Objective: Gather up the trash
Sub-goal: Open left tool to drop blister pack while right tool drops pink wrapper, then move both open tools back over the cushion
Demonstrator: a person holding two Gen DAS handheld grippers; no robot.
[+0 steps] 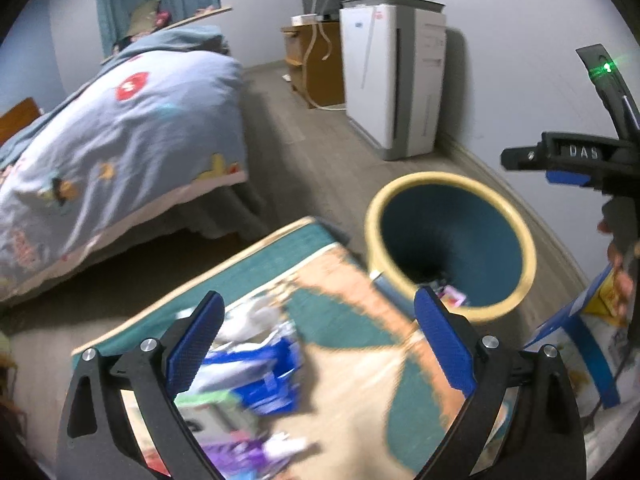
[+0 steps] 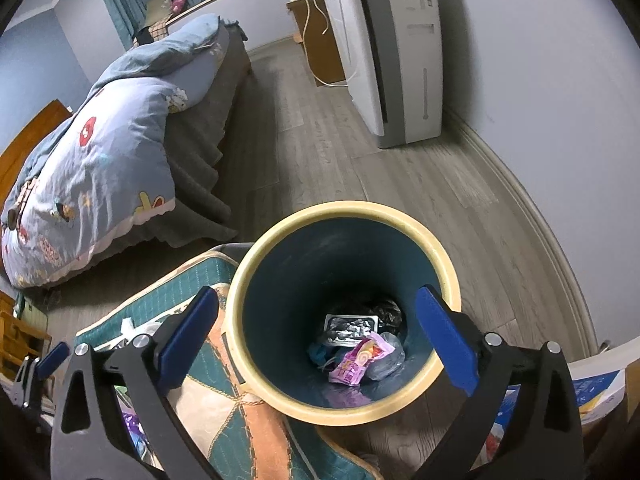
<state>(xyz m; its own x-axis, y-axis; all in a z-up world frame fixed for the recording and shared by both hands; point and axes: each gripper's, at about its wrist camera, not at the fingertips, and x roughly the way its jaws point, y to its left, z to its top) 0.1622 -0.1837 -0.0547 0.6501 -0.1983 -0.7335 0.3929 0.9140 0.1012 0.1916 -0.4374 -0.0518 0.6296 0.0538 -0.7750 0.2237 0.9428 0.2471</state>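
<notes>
A round bin with a cream rim (image 2: 280,240) and dark teal inside stands on the floor; it also shows in the left wrist view (image 1: 404,190). Inside lie a pink wrapper (image 2: 358,360), a silver blister pack (image 2: 350,326) and crumpled plastic. My right gripper (image 2: 316,332) is open and empty, held above the bin's mouth. My left gripper (image 1: 318,336) is open and empty above a patterned mat (image 1: 360,344) with a blue wrapper (image 1: 264,372), a purple wrapper (image 1: 248,448) and a small green-and-white box (image 1: 212,412), all blurred.
A bed with a blue quilt (image 1: 120,128) stands to the left. A white air purifier (image 1: 396,80) and a wooden cabinet (image 1: 316,64) stand along the far wall. A blue-and-white box (image 1: 580,344) lies to the right of the bin. Wood floor lies between.
</notes>
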